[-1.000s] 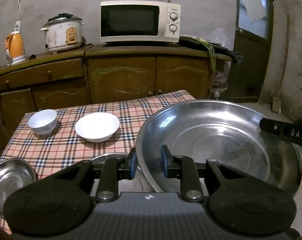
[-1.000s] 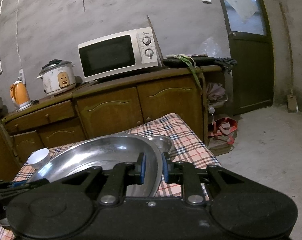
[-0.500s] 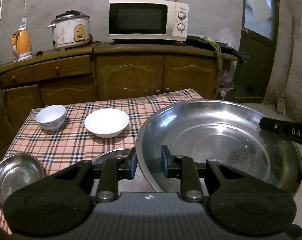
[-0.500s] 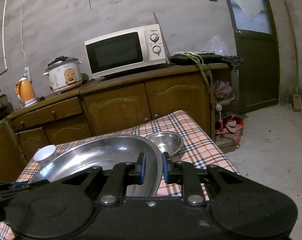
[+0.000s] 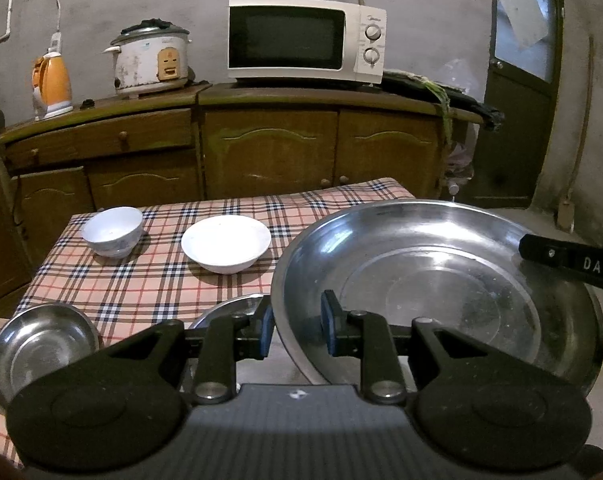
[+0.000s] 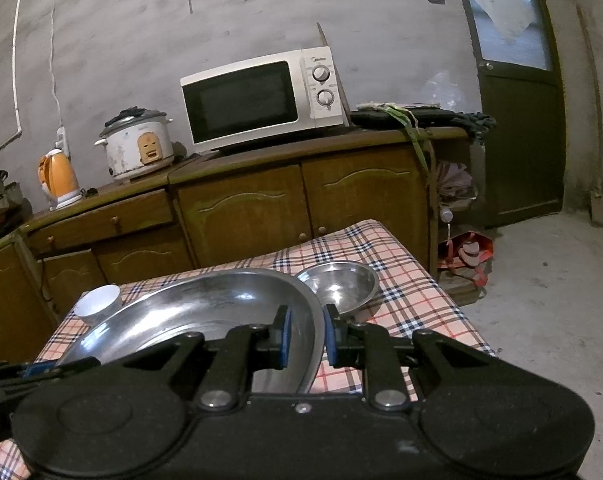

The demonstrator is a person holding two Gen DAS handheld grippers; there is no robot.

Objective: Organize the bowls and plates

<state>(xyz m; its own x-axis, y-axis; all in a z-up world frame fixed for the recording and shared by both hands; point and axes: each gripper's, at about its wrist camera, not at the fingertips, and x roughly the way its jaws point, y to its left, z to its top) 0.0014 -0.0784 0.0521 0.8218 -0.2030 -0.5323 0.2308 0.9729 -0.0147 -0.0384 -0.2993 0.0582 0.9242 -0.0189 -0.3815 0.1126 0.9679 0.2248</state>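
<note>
While both grippers, left (image 5: pixel 296 322) and right (image 6: pixel 304 334), clamp the pan (image 5: pixel 441 280) rim, carrying is underway; next, lower it level, lower centre, onto the cloth (image 5: pixel 157 276).

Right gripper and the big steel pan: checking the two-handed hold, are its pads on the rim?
Touching. The right wrist view shows the right gripper with its fingers closed on the big steel pan's rim.

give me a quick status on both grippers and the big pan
Left hand-held gripper and right hand-held gripper clamped on large steel pan rims. Small steel bowl beyond it.
</note>
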